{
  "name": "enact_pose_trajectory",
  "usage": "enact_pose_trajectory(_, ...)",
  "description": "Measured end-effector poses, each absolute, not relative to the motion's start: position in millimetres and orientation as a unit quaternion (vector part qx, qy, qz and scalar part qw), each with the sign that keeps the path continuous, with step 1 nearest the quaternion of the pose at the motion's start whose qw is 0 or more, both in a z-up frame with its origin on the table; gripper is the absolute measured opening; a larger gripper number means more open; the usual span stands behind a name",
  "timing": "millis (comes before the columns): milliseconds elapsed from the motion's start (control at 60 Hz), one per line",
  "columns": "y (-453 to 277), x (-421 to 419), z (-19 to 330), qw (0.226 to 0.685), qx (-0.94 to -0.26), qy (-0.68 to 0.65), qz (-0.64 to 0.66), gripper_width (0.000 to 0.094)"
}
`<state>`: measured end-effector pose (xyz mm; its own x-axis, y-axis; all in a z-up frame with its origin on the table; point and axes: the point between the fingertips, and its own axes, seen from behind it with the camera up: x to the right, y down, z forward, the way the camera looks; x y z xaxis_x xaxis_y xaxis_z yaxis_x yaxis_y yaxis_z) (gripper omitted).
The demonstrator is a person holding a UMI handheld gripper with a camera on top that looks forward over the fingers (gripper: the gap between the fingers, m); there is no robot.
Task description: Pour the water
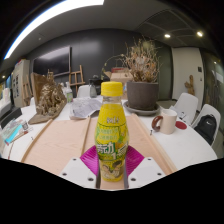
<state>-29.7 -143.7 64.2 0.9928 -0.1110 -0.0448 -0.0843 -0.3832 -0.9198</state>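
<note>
In the gripper view you see one bottle (111, 135) with a yellow cap, upright and clamped between the two pink pads (92, 160) of the gripper (111, 170). Beyond it on the table (60, 140) stand one mug (166, 122) and one potted plant (141, 75). The bottle's base is hidden and its label print is unreadable.

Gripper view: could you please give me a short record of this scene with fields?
held: bottle, upright, yellow cap on, yellow-green label
claw: claw shut on bottle, pads against its lower sides
surface: table, pale wood
beyond bottle: potted plant
near plant: mug, white
pour: not yet begun
</note>
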Motion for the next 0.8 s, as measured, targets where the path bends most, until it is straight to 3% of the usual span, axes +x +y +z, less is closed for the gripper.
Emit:
enact_pose_trajectory(100, -141, -30, 67, 0.541, -0.839, 0.050, -0.008, 0.0278)
enact_pose_trajectory(200, -129, -30, 91, 0.548, -0.835, 0.044, 0.010, 0.0273)
enact_pose_trajectory(467, -67, -7, 207, 0.566, -0.771, 0.169, 0.239, 0.0272)
enact_pose_trajectory(633, -26, 39, 241, 0.494, -0.682, 0.323, 0.432, 0.0272)
enact_pose_trajectory(800, 4, 84, 221, 0.394, -0.590, 0.443, 0.549, 0.0272)
